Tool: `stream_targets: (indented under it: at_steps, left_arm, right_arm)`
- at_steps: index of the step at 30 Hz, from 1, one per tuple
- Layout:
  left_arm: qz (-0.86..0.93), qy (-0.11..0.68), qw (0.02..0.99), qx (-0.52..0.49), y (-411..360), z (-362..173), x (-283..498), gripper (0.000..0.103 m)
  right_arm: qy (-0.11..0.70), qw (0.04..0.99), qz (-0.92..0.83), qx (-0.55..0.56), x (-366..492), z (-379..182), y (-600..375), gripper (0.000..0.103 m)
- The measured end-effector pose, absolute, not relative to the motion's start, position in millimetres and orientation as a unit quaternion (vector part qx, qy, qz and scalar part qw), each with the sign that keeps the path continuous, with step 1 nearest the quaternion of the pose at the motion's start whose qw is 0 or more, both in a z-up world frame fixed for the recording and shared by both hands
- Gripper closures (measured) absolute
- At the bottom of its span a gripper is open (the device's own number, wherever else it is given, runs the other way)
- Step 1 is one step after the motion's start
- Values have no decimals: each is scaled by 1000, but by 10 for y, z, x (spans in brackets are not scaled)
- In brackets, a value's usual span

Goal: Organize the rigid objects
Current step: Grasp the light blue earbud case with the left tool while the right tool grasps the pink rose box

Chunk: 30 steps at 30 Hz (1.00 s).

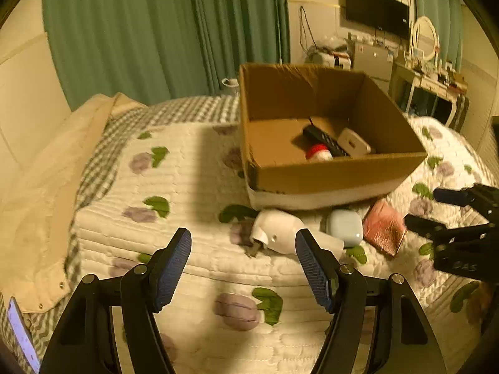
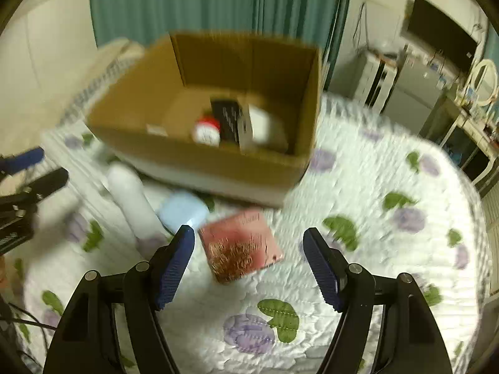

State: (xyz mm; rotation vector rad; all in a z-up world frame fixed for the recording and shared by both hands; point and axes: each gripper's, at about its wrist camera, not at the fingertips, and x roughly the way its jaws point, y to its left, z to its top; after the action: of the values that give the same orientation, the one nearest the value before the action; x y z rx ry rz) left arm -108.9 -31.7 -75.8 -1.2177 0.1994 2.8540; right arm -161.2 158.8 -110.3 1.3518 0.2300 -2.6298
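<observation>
Just ahead of my right claw (image 2: 249, 258), between its spread fingers and nearer the left one, lies the pink card case (image 2: 240, 244), flat on the bed quilt (image 2: 374, 187). Its long axis runs roughly away from me, tilted slightly to my left, so the fingers already straddle its short width; I judge a short push forward and down would bracket it. That claw is wide apart and holds nothing.

My left claw (image 1: 243, 261) is equally wide and empty. Ahead of it, closer to its right finger, lies the white bottle-shaped object (image 1: 277, 230), on its side with its long axis running across me, left to right. Beyond that finger sit the pale blue case (image 1: 344, 227) and, further right, the same pink card case (image 1: 385, 230).

For the pink piece the right claw is plainly nearer; the left is nearer the white one. Past all three stands the cardboard box (image 1: 327, 174), open-topped, already holding a black remote (image 1: 324, 140), a white block and a red-and-white item.
</observation>
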Motion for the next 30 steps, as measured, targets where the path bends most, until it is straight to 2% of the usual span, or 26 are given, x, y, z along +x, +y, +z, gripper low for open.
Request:
stream_targets:
  at_steps: [4, 6, 17, 22, 28, 29, 30]
  left_arm:
    - [910, 68, 20, -410, -245, -933, -1137, 31]
    - [907, 70, 21, -414, -223, -994, -1151, 31]
    - [902, 75, 27, -425, -164, -1082, -1251, 31]
    - [905, 73, 23, -419, -148, -1026, -1273, 31]
    - [908, 76, 59, -408, 16, -935, -1273, 31]
    - [907, 78, 68, -408, 58, -932, -1277, 31]
    - [905, 80, 83, -409, 127, -935, -1278, 31]
  right_arm:
    - [89, 108, -853, 502, -1746, -1405, 1538, 31]
    - [105, 112, -848, 507, -1788, -1466, 1478, 26]
    - [118, 106, -824, 544, -2124, -1797, 1439, 20]
    - [113, 100, -834, 531, -1999, -1709, 1488, 25]
    - [86, 94, -863, 488, -1672, -1328, 1694, 30]
    - [83, 88, -868, 482, -1638, -1270, 1754, 34]
    - [76, 94, -870, 478, -1618, -1232, 1800, 82]
